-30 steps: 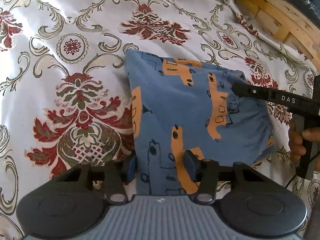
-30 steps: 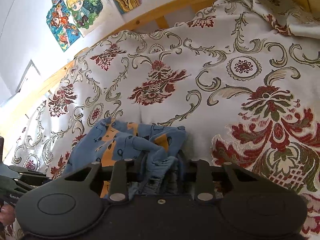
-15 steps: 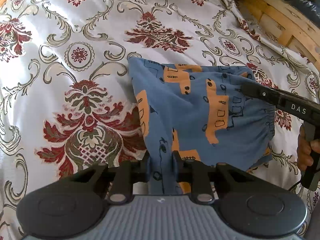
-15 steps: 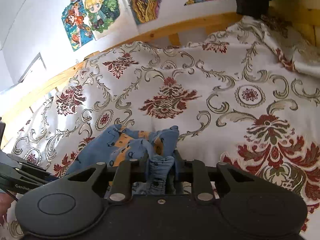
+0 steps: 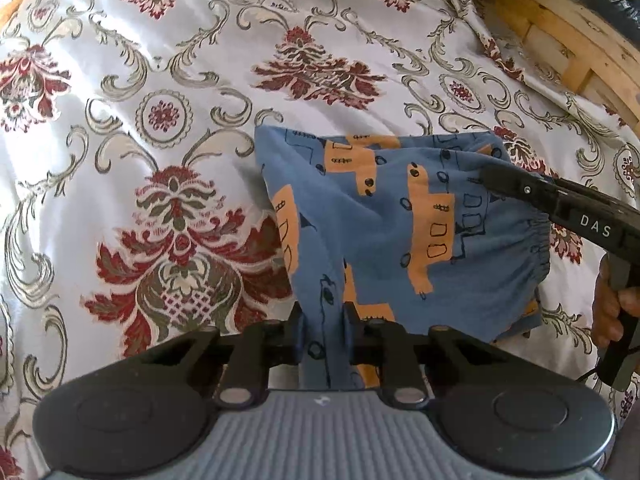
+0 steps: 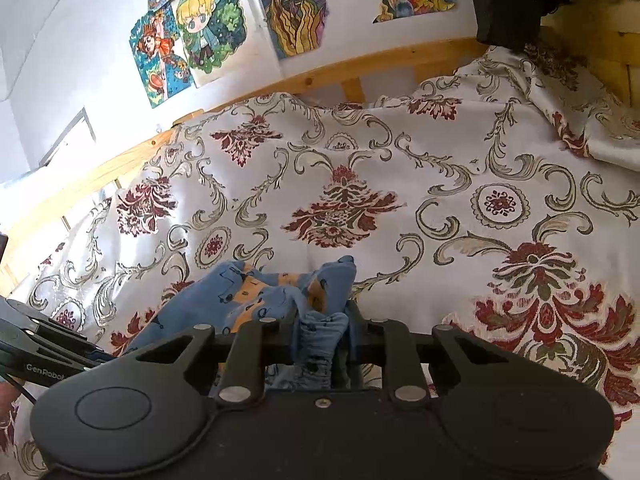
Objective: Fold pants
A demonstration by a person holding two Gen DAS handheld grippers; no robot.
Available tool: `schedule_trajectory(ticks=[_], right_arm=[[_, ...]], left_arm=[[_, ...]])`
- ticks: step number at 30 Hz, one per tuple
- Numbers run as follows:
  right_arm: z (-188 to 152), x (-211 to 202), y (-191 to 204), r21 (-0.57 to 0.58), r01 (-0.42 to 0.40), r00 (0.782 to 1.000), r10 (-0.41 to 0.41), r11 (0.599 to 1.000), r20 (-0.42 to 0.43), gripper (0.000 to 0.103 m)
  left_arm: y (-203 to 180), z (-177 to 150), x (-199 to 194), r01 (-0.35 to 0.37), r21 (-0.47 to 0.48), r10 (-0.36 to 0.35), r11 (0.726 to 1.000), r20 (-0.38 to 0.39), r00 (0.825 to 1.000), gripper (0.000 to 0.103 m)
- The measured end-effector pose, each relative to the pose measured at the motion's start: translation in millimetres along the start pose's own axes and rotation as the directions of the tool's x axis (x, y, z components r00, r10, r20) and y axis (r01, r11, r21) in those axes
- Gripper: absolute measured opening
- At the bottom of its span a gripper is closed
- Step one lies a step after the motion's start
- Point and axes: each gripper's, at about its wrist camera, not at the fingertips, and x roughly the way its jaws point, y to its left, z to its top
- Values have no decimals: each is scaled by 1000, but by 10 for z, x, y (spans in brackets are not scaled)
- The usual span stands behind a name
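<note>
Since a second earlier the left gripper [image 5: 322, 334] had closed, its fingers pinching the near edge of the blue pants [image 5: 400, 232]. The right gripper [image 6: 322, 336] gripped the bunched waistband, a hand [image 5: 610, 308] behind it. Ahead lay the floral bedspread [image 5: 160, 120], wooden bed frame [image 6: 360, 64] and wall posters [image 6: 188, 36].

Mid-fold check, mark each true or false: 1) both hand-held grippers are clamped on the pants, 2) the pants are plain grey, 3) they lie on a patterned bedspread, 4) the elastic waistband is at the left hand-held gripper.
1) True: the left hand-held gripper and the right hand-held gripper each pinch the pants.
2) False: they are blue with orange shapes.
3) True: the bedspread has a red floral pattern.
4) False: the gathered waistband is by the right one.
</note>
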Motion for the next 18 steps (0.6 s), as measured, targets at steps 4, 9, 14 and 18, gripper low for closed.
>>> schedule_trajectory(ticks=[4,9,14,18], right_arm=[[28,-38,-32,15,11,1000,-11,1000,24,22],[136,-98,-28,11,28,997,-28,1000,69,21],[360,-55,13,-29,36,994,-33,999,101,21],[622,144,35,-85,40,994,-32,996,103,21]], left_arm=[[3,77,-25,27,0,-27,1000,16,1000,19],[33,237,-58,62,-2,-62,998,52,997,19],[98,456,-96,66,20,-68,998,97,993,19],[226,671,-92,63,16,-65,998,149,987,19]])
